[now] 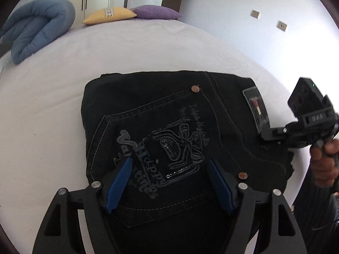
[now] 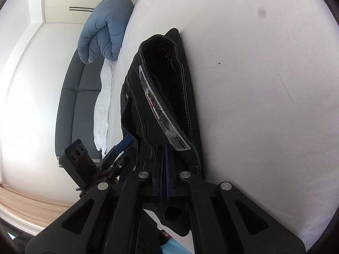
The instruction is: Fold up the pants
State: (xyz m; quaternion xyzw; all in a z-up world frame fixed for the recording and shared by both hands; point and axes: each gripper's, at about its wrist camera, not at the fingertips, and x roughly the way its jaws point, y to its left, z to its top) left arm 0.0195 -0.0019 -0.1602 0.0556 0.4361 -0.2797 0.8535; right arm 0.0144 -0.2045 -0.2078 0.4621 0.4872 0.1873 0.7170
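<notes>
The white-sheeted bed (image 1: 148,48) carried the black jeans (image 1: 169,114) at centre, already folded into a compact block with the back pocket up, so little seemed left beyond tidying. At four o'clock the right gripper (image 2: 164,163) pinched the waistband edge. The left gripper (image 1: 169,182) hung wide above the pocket, holding nothing.

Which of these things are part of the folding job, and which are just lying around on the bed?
Part of the job:
- pants, black, folded on the bed
- left gripper, open above the pants
- right gripper, shut at the pants' waistband edge

Just lying about:
- blue duvet, rolled
- yellow pillow
- purple pillow
</notes>
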